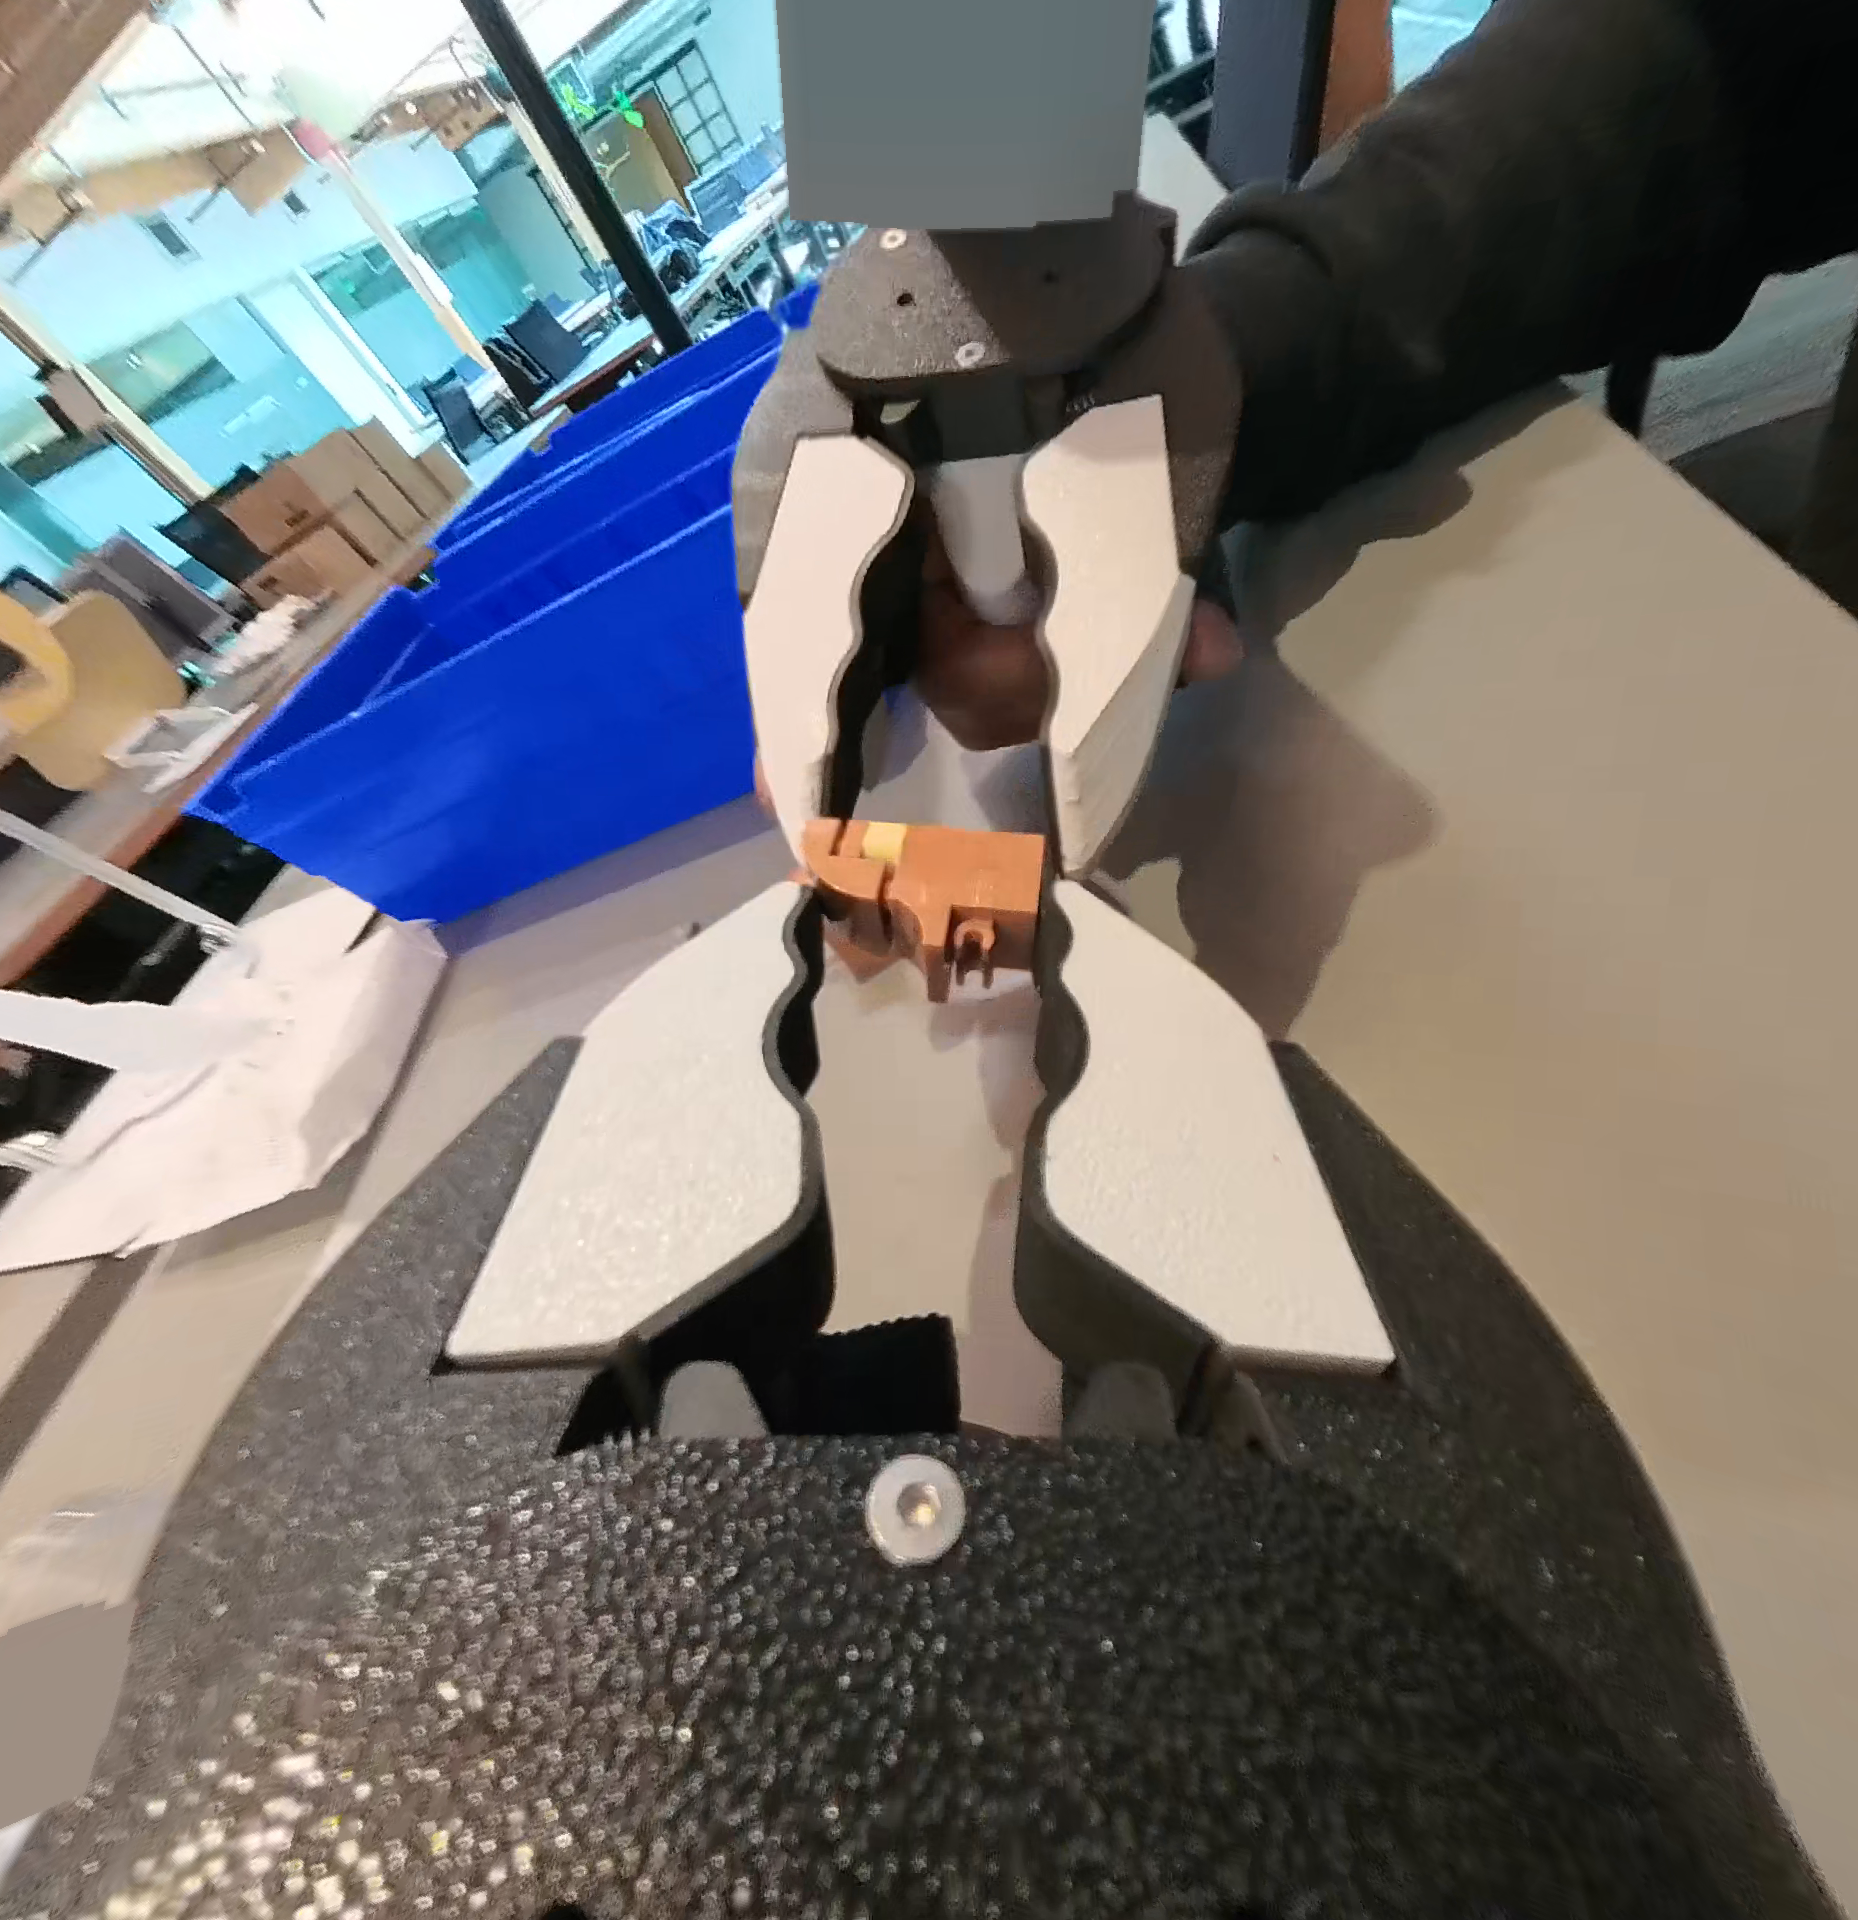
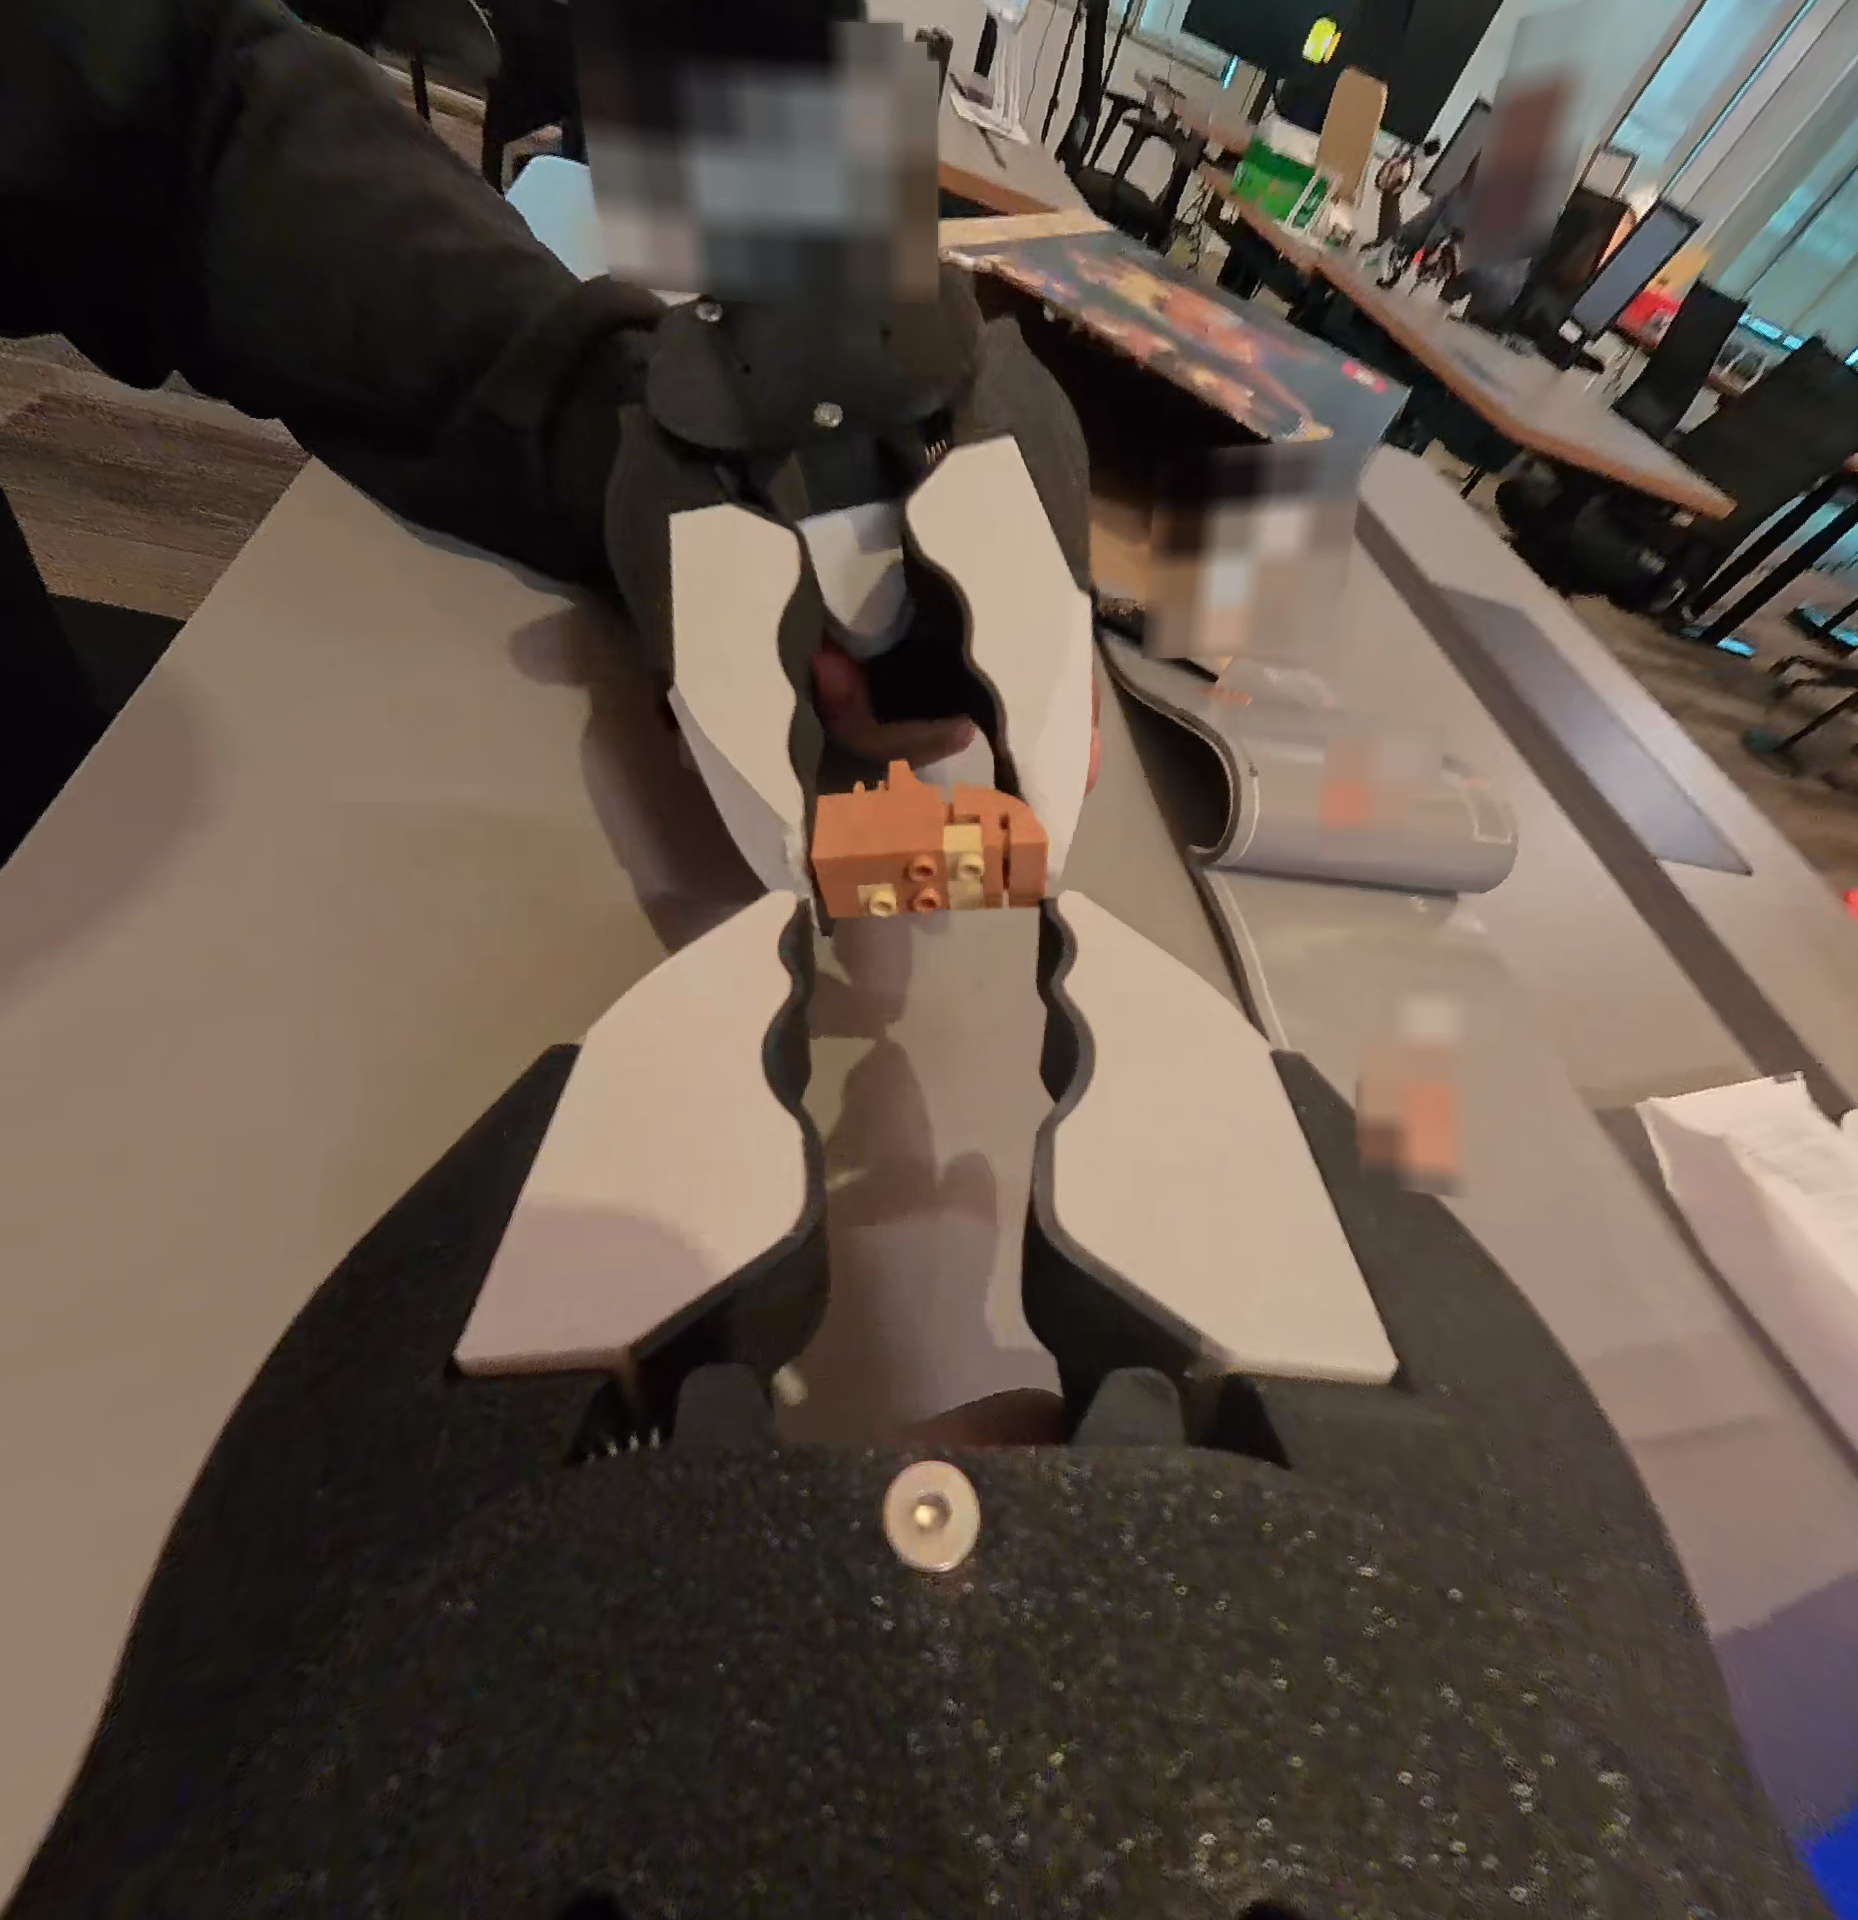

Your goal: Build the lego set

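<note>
While both hand-held grippers (image 1: 930, 899) face tip-to-tip, brown brick assembly (image 1: 930, 894) sits between.

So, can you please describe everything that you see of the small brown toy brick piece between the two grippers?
The brown toy brick piece is a small block of plastic bricks clicked together, mostly brown with a few cream bricks. One side shows round studs, another a small clip. The left hand-held gripper holds it by both ends above the grey table. The right hand-held gripper stands open just beside it.
</note>
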Motion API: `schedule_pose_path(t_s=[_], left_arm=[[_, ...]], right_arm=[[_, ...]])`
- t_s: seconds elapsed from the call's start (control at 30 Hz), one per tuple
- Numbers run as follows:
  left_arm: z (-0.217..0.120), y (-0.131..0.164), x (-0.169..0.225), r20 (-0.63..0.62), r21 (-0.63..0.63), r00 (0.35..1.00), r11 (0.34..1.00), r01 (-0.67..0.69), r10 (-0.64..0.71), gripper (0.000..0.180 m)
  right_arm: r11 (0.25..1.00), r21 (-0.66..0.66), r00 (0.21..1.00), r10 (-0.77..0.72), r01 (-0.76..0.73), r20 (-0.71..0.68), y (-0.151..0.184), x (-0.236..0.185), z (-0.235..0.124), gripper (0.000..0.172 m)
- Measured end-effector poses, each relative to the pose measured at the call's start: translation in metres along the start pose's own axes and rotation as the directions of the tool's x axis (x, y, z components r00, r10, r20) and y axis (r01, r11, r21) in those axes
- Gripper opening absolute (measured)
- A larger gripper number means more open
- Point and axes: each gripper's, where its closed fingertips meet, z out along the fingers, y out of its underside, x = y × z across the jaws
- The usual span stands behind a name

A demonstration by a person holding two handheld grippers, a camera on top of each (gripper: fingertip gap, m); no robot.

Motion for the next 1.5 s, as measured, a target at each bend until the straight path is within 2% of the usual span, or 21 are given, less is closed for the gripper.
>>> schedule_pose_path(t_s=[0.23,0.67,1.5], left_arm=[[-0.002,0.000,0.001,-0.054,0.010,0.992,0.993,0.114,-0.113,0.038],[-0.003,-0.005,0.008,-0.147,0.010,0.964,0.974,0.225,-0.222,0.039],[-0.002,0.001,0.018,-0.142,-0.077,0.978,0.986,0.145,-0.155,0.038]], right_arm=[[0.999,0.026,0.999,-0.029,0.029,-0.027,-0.005,0.000,0.000,0.044],[0.991,0.071,0.992,0.105,-0.110,0.076,-0.010,-0.007,-0.002,0.041],[0.993,0.046,0.988,0.099,-0.105,0.117,-0.007,-0.015,-0.001,0.038]])
